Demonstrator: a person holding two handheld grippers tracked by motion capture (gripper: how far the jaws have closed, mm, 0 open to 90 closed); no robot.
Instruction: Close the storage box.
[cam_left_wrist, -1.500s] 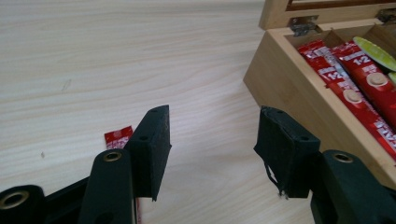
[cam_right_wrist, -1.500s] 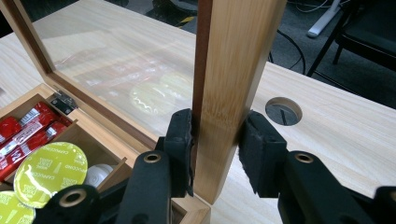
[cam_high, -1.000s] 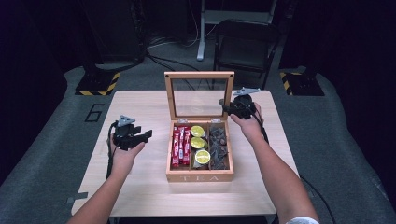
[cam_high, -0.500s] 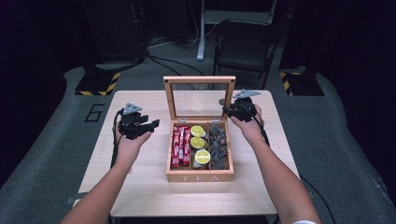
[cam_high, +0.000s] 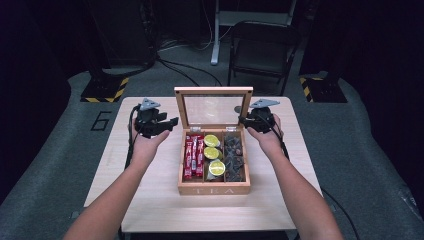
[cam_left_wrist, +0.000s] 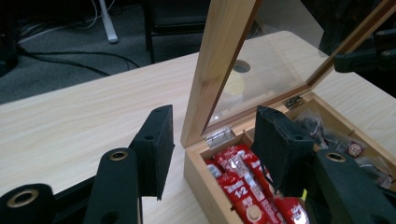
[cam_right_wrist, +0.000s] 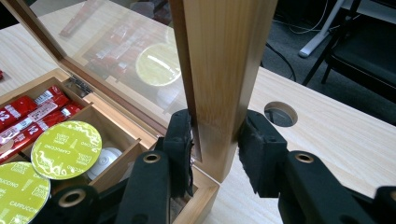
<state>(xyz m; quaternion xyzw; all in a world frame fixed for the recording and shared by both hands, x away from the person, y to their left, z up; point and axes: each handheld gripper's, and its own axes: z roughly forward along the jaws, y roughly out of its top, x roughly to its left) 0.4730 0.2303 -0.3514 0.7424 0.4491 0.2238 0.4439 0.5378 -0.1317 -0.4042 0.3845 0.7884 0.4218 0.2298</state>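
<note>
A wooden tea box (cam_high: 214, 189) sits in the middle of the table (cam_high: 150, 200), its glass-paned lid (cam_high: 213, 109) standing upright at the back on small hinges. The box has three compartments: red packets (cam_high: 193, 157) on the left, round yellow-green capsules (cam_high: 212, 153) in the middle, and dark wrapped sachets (cam_high: 234, 156) on the right.

The right gripper (cam_right_wrist: 215, 140) is clenched on the right-hand post of the lid frame, low down near the hinge corner; in the right gripper view one pad presses the inner face of the wood and the other seems to sit against the outer face, though a sliver of gap may remain there. In the high view this gripper (cam_high: 250, 121) is at the lid's right edge.

The left gripper (cam_left_wrist: 210, 140) hangs at the lid's left edge with its jaws released. They have just been closing a little, and the lid's left post and the box's back corner stand between them without either pad touching. In the high view it (cam_high: 170, 121) is just beside the frame.
</note>
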